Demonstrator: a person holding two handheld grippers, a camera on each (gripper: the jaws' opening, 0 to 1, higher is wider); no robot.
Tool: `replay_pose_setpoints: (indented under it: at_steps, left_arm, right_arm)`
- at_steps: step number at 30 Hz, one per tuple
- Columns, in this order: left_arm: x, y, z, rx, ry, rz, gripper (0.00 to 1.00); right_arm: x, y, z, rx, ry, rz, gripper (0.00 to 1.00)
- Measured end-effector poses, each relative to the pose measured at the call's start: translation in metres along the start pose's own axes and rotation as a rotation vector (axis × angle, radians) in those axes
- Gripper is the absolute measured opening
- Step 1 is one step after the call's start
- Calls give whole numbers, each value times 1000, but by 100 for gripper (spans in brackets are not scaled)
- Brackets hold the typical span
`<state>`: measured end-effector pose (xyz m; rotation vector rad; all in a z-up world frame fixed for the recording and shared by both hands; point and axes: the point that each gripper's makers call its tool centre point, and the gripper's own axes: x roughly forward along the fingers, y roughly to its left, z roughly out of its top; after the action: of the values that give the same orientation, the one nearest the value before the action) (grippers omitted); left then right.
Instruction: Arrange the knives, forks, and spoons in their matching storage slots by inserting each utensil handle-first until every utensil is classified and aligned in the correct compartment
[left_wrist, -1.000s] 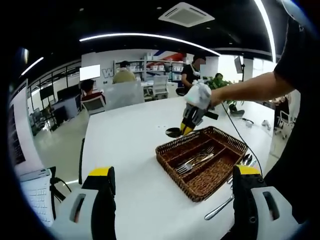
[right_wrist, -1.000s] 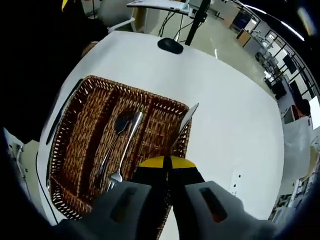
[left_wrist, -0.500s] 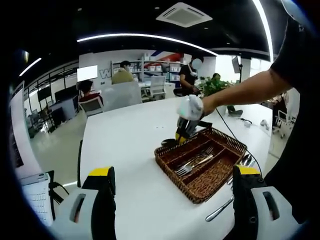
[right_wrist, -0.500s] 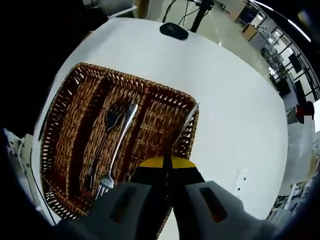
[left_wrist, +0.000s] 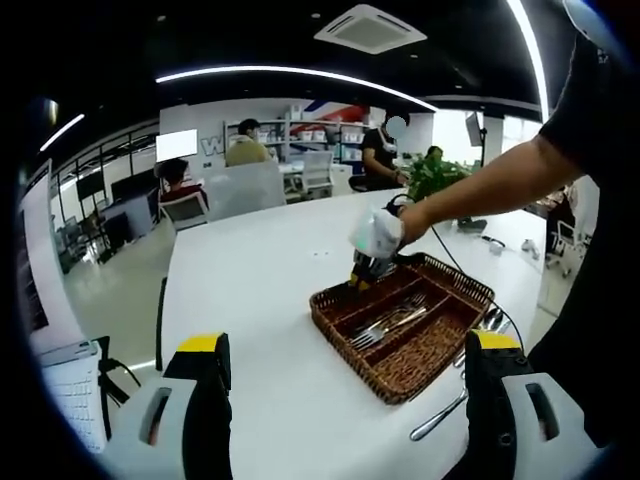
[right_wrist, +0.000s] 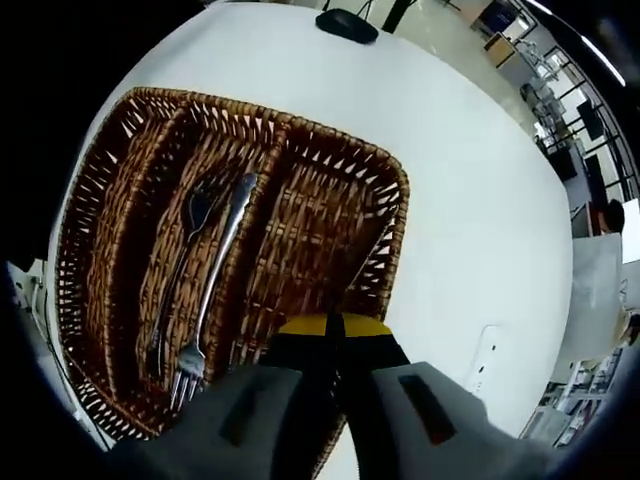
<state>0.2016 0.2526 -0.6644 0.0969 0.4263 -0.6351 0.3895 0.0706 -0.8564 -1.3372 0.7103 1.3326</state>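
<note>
A brown wicker basket (right_wrist: 392, 188) with three long compartments lies on the white table (right_wrist: 470, 170). Two forks (right_wrist: 213, 268) rest in its middle compartment. My right gripper (right_wrist: 332, 322) is shut on a knife and hangs low over the wide compartment; the blade shows only as a thin sliver. From the left gripper view, a hand holds that right gripper (left_wrist: 372, 252) at the far end of the basket (left_wrist: 372, 372). My left gripper (left_wrist: 350, 342) stands open and holds nothing, well short of the basket.
Loose utensils (left_wrist: 441, 414) lie on the table beside the basket, with spoons (left_wrist: 492, 320) further along its near right side. A black object (right_wrist: 346, 24) sits beyond the basket. A small white item (right_wrist: 482, 358) lies to the right. People and chairs stand at the back.
My right gripper has come down toward the basket, and the knife blade that stuck up past the rim now sits low in the wide compartment. The left gripper has held still.
</note>
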Motion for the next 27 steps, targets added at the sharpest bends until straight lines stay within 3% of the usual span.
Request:
replay_pose_setpoints:
  at_steps: [6, 12, 14, 27]
  left_arm:
    - [0, 0, 0, -1, -1, -1, 99]
    - [-2, 0, 1, -2, -1, 3, 99]
    - [-3, 0, 0, -3, -1, 4, 99]
    - [-1, -5, -1, 3, 5, -6, 99]
  right_arm:
    - [8, 0, 1, 16, 5, -20, 0]
    - [15, -1, 0, 41, -1, -115, 0]
    - [15, 0, 1, 77, -15, -108, 0]
    - [14, 0, 1, 54, -62, -101, 1]
